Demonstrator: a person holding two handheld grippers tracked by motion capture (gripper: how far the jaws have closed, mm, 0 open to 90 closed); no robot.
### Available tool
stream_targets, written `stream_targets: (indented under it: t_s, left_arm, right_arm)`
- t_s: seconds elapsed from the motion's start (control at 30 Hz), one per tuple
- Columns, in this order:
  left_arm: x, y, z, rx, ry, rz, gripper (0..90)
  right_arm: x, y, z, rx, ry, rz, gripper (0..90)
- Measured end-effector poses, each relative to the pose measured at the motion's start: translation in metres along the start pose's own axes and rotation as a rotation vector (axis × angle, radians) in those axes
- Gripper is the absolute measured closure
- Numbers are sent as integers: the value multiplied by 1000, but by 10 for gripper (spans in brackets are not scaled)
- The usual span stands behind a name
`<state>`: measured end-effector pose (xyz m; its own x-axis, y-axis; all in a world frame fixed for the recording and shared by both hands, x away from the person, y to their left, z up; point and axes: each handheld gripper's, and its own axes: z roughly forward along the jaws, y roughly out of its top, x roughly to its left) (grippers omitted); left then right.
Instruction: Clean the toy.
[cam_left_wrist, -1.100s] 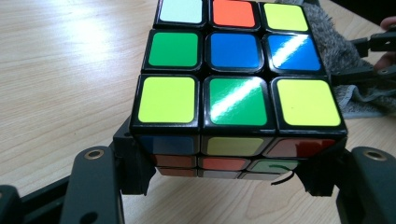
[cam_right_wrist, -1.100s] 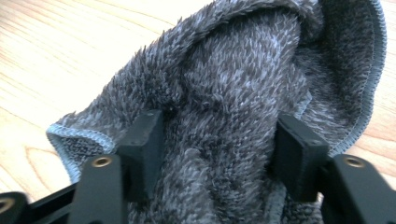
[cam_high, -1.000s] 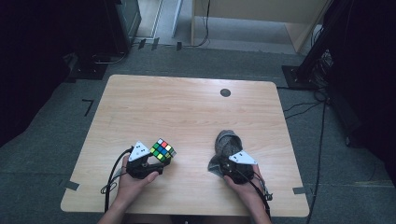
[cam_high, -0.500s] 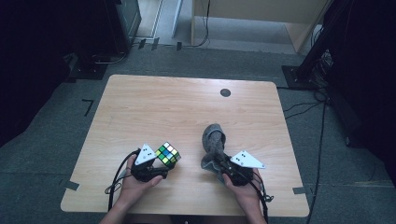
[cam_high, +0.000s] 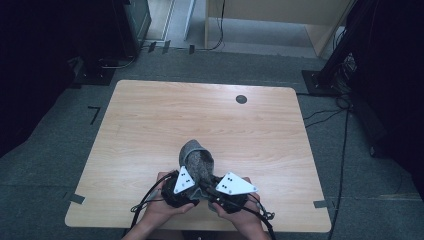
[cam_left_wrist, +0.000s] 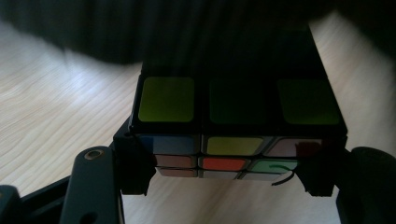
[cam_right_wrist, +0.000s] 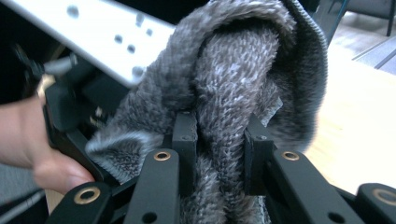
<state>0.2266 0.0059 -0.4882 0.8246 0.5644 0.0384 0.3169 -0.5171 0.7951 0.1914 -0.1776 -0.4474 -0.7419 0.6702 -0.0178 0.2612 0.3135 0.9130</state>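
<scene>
A scrambled colour cube (cam_left_wrist: 233, 116) sits gripped between the jaws of my left gripper (cam_left_wrist: 224, 172), just above the wooden table (cam_high: 200, 115). A dark fold of cloth hangs over the cube's far side. My right gripper (cam_right_wrist: 219, 154) is shut on a grey fuzzy cloth (cam_right_wrist: 233, 70); its jaws have just been opening a little, with the cloth still pinched between the pads. In the high view the cloth (cam_high: 197, 159) drapes over the front of the left gripper (cam_high: 192, 174), and the right gripper (cam_high: 210, 179) is pressed close beside it. The cube is hidden there.
Both hands sit at the table's near edge, in the middle. A small black round cap (cam_high: 241, 99) lies at the far right of the tabletop. Cables (cam_high: 150, 197) trail off the near edge. Dark furniture and stands ring the table on the grey floor.
The two hands have come together at the near centre. The right gripper lifted the cloth and carried it left over the cube, which showed beside the left gripper before.
</scene>
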Motion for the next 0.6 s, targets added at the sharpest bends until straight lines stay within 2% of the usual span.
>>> stream_targets:
  t_s: [0.03, 0.07, 0.1, 0.13, 0.17, 0.2, 0.23, 0.27, 0.37, 0.4, 0.43, 0.47, 0.5, 0.6]
  left_arm:
    - [-4, 2, 0, 2, 13, 7, 340]
    - [-4, 2, 0, 2, 13, 7, 341]
    - [-6, 2, 0, 3, 10, 15, 340]
    - [-6, 2, 0, 3, 10, 15, 341]
    - [-5, 2, -1, 8, 12, 17, 341]
    - [-5, 2, -1, 8, 12, 17, 341]
    - [-2, 2, -2, 3, 16, 5, 341]
    - [0, 2, -2, 5, 20, -1, 341]
    - [1, 2, -2, 3, 18, -13, 341]
    - [1, 2, -2, 8, 18, -10, 341]
    - [-1, 2, -1, 14, 20, -1, 341]
    - [-1, 2, -1, 14, 20, -1, 340]
    - [-4, 2, 0, 15, 17, 18, 341]
    - [-6, 3, -1, 10, 8, 32, 341]
  right_arm:
    - [2, -1, 2, 12, -20, -13, 712]
    - [2, -1, 2, 12, -20, -13, 712]
    - [0, -1, 2, 10, -67, -14, 724]
    - [0, -1, 2, 10, -67, -14, 724]
    - [-7, -2, 0, 13, -120, 12, 739]
    - [-7, -2, 0, 13, -120, 12, 739]
    - [-16, -4, -3, 17, -154, 50, 751]
    - [-19, -5, -5, 19, -160, 67, 751]
    - [-21, -6, -6, 19, -157, 83, 750]
    - [-15, -4, -4, 8, -122, 63, 742]
    - [-10, -4, -2, 8, -106, 35, 736]
    - [-10, -4, -2, 8, -106, 35, 736]
    - [1, -2, 2, 12, -76, -22, 727]
    - [5, -1, 3, 6, -73, -46, 726]
